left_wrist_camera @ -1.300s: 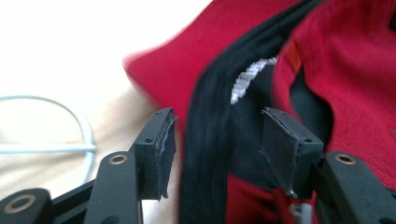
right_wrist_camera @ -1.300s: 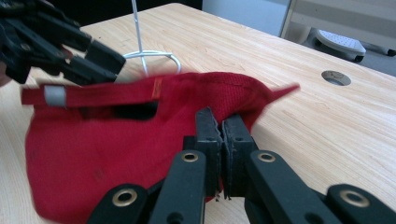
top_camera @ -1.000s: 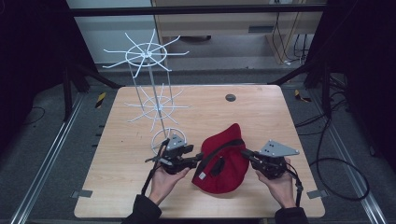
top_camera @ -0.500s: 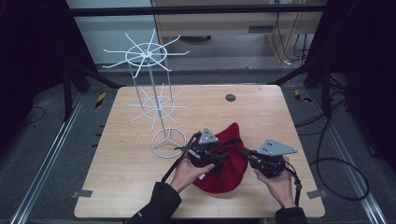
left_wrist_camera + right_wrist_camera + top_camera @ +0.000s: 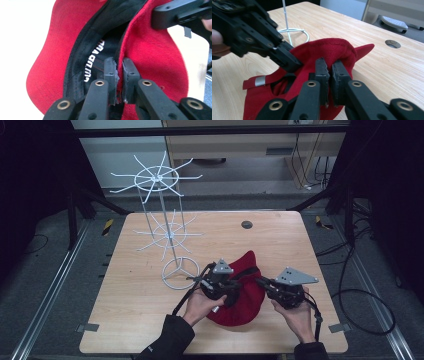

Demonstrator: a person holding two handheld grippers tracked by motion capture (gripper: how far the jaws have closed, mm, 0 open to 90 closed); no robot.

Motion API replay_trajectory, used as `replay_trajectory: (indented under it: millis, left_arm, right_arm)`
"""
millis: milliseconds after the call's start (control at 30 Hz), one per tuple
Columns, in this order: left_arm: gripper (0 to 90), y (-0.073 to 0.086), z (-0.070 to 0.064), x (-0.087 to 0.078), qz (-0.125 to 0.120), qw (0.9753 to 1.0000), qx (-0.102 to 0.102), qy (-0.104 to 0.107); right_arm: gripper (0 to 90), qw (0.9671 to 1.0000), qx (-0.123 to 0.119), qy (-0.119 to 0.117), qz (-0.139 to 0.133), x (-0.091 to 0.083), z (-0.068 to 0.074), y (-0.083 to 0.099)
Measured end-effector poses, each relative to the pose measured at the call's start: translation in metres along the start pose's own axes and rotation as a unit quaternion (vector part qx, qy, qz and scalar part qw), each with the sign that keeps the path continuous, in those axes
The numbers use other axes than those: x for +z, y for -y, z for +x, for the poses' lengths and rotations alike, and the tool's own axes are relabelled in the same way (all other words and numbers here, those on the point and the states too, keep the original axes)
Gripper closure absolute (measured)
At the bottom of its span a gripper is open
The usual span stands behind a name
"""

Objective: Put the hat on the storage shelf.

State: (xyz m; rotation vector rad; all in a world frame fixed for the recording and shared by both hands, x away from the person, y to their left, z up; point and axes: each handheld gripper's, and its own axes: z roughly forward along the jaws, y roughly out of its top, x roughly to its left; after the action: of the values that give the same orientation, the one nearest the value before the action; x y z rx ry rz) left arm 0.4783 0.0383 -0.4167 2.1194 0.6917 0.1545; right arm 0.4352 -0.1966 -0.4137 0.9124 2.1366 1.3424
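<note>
A red cap [image 5: 243,296] lies crumpled on the wooden table [image 5: 140,305], near its front edge. My left gripper [image 5: 236,285] comes in from the left and is shut on the cap's edge. In the left gripper view, the jaws [image 5: 119,62] pinch red fabric beside the black inner band [image 5: 100,37] with white lettering. My right gripper [image 5: 261,282] reaches in from the right. In the right gripper view, its jaws [image 5: 330,63] are shut on a raised fold of the cap [image 5: 329,50]. The left gripper's tip [image 5: 287,58] grips the cap just beside it.
A white wire display stand [image 5: 162,215] with two tiers of spokes rises at the table's left centre, and its ring base [image 5: 178,274] sits close to my left hand. A round cable hole [image 5: 246,224] lies at the back. Black frame bars flank the table.
My left gripper has moved right, from beside the stand's base onto the cap, and now grips its edge. The right gripper has stayed in place on the cap.
</note>
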Motion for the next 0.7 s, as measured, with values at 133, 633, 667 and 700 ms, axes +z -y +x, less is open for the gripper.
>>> replay_trajectory:
  millis: [133, 633, 667, 700]
  left_arm:
    - [84.0, -0.006, -0.003, -0.016, -0.028, 0.9995, -0.014, 0.001]
    - [84.1, -0.039, -0.009, -0.044, -0.092, 0.9939, -0.037, -0.049]
    - [84.1, -0.042, -0.009, -0.047, -0.096, 0.9933, -0.037, -0.053]
    - [84.1, -0.048, -0.009, -0.051, -0.103, 0.9921, -0.038, -0.061]
  right_arm:
    - [68.2, 0.9996, 0.023, -0.015, -0.005, -0.005, -0.003, 0.001]
    - [26.0, 0.9979, 0.047, -0.017, -0.042, -0.025, 0.008, -0.003]
    - [25.7, 0.9978, 0.051, -0.018, -0.039, -0.023, 0.008, -0.001]
    - [25.4, 0.9978, 0.053, -0.02, -0.035, -0.022, 0.009, 0.002]
